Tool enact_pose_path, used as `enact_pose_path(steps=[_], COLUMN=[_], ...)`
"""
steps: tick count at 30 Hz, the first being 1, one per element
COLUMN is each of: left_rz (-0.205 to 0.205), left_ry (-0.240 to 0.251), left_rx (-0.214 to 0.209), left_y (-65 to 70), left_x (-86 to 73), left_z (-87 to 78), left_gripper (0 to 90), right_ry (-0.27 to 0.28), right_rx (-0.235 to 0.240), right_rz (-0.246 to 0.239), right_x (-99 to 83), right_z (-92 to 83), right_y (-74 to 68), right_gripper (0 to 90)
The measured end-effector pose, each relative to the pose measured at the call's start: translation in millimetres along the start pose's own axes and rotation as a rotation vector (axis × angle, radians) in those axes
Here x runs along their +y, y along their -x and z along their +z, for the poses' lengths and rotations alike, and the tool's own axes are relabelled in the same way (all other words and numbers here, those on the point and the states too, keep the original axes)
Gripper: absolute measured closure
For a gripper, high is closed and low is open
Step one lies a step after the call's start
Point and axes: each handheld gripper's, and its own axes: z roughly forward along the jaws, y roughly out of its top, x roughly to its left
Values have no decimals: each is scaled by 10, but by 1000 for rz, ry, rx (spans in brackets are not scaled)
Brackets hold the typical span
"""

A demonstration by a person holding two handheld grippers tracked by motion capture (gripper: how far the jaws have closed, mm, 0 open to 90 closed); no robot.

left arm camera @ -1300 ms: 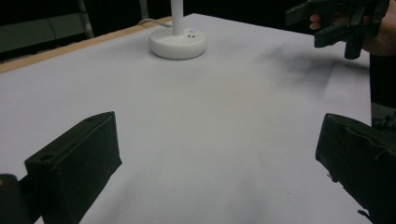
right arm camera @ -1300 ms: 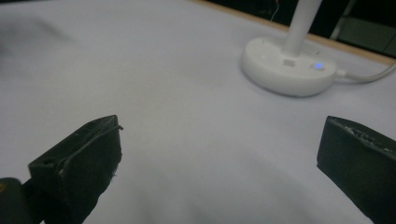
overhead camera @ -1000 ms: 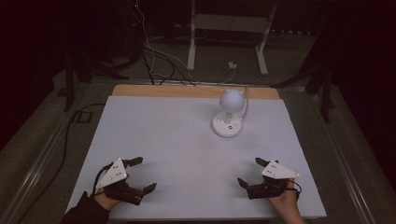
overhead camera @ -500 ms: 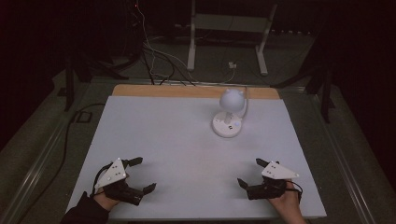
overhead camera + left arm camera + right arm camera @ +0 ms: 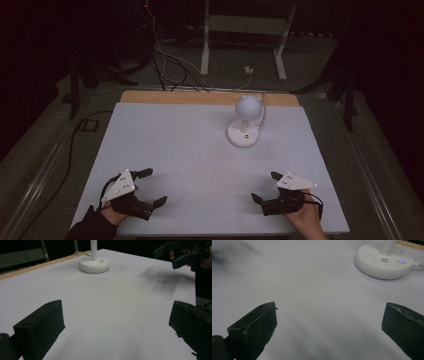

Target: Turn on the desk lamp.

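White tabletop (image 5: 200,150), pale and matte, takes up most of the scene, with a strip of bare wood (image 5: 200,97) along its far edge and dark floor all around. Beyond that far edge, grey metal stand legs (image 5: 205,50) and loose cables (image 5: 165,65) sit in the gloom. On the table, toward the far right, stands a small white desk lamp (image 5: 245,122): round flat base, slim stem, rounded head tipped over it. From the right gripper view the base (image 5: 384,261) shows two slots and a small blue light lit on its top; a white cord leaves it toward the far edge. From the left gripper view the same base (image 5: 94,264) sits well ahead, near the wood strip. Near edge, left side: left gripper (image 5: 147,187), held by a dark-sleeved hand (image 5: 112,215), grey three-cornered plate on top, black jaws spread wide with nothing but bare table between them. Near edge, right side: right gripper (image 5: 265,186), held in a bare hand (image 5: 305,217), same grey plate, jaws likewise spread wide and empty. Both grippers rest low by the table, well apart from each other and well apart from the lamp; the right one is the nearer to it. The left gripper view also catches the right gripper (image 5: 175,253) in its top right corner, with a soft dark shadow under it on the white surface.
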Motion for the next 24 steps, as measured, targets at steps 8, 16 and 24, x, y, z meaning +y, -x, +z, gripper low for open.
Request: enact_pose_path(steps=[8,16,24], left_rz=[-2,-3,-3], left_ry=[5,4,6], left_rx=[-4,-6,-8], left_y=[12,17,17], left_x=[3,2,4], left_z=[2,5,6], left_gripper=[3,3,3], right_ry=[16,45,56], right_rx=[5,-9,-11], right_rz=[7,-3,-38], right_x=[141,312,480], right_z=[-70,-110,-116], right_y=[-25,-4,24], right_gripper=[0,0,0])
